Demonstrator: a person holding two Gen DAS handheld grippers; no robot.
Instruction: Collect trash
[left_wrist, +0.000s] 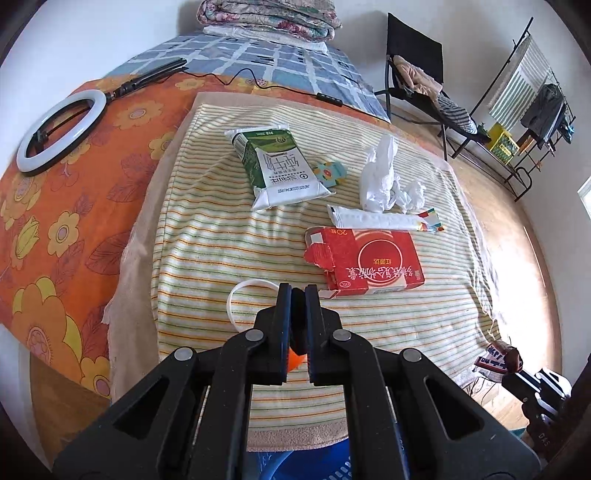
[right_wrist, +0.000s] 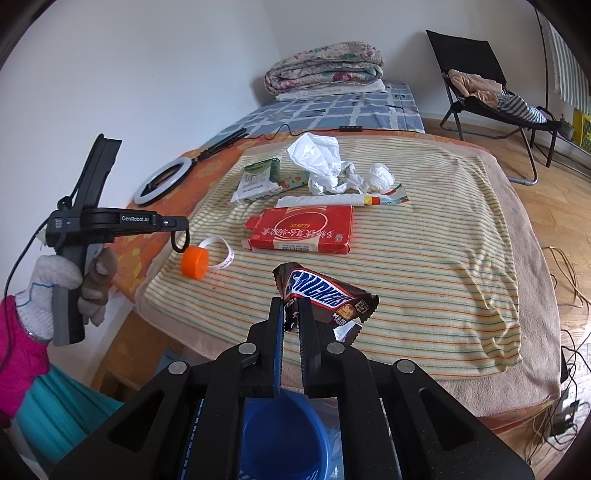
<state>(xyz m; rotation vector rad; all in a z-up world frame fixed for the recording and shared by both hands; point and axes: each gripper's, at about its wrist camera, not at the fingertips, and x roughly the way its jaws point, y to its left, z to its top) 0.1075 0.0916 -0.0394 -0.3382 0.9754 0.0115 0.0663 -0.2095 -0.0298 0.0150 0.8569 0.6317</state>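
Note:
My right gripper (right_wrist: 291, 302) is shut on a brown Snickers wrapper (right_wrist: 325, 293) and holds it above a blue bin (right_wrist: 284, 435), off the near edge of the striped towel (right_wrist: 424, 258). My left gripper (left_wrist: 298, 290), whose tip (right_wrist: 183, 226) also shows in the right wrist view, is shut. An orange cap (right_wrist: 194, 261) with a white band (right_wrist: 221, 254) sits right under its fingertips, seemingly caught by the band. On the towel lie a red box (left_wrist: 369, 258), a green milk carton (left_wrist: 277, 166), crumpled white tissue (left_wrist: 384, 173), a long white packet (left_wrist: 380, 219) and a small colourful wrapper (left_wrist: 330, 173).
A ring light (left_wrist: 61, 131) and its cable lie on the orange flowered sheet to the left. A folded quilt (right_wrist: 325, 70) is at the bed's far end. A folding chair (right_wrist: 480, 85) with clothes stands on the wooden floor, with cables (right_wrist: 569, 288) nearby. A gloved hand (right_wrist: 62, 280) grips the left handle.

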